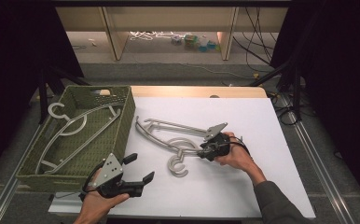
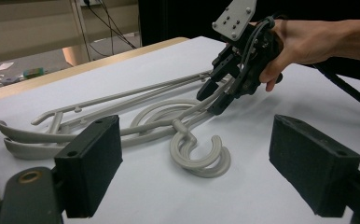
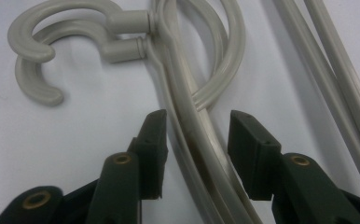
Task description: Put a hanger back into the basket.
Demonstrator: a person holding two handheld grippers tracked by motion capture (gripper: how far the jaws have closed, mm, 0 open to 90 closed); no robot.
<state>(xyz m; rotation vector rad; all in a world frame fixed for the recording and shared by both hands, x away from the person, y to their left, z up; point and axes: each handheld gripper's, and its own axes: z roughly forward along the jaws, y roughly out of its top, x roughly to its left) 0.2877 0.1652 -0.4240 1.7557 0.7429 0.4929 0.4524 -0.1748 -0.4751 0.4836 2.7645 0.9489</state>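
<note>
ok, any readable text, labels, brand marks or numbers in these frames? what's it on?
None readable. The grey hangers, the green basket, the white table sheet and both grippers carry no visible print. The small coloured items on the far floor are too small to read.

Hangers on the table (image 3: 201,135): in the right gripper view their arms run off the top and bottom edges — the far ends are cut away.
Right gripper (image 1: 205,151): from above, its jaw tips are lost among the hanger arms; whether the pads press on the arms cannot be told.
Hangers in the basket (image 1: 75,135): the lower ends sit behind the basket's (image 1: 127,123) near wall.
Left gripper (image 2: 194,168): in its own view the body is cut off by the bottom edge.
Clutter on the floor past the table's far edge (image 1: 194,42): too small to name.
</note>
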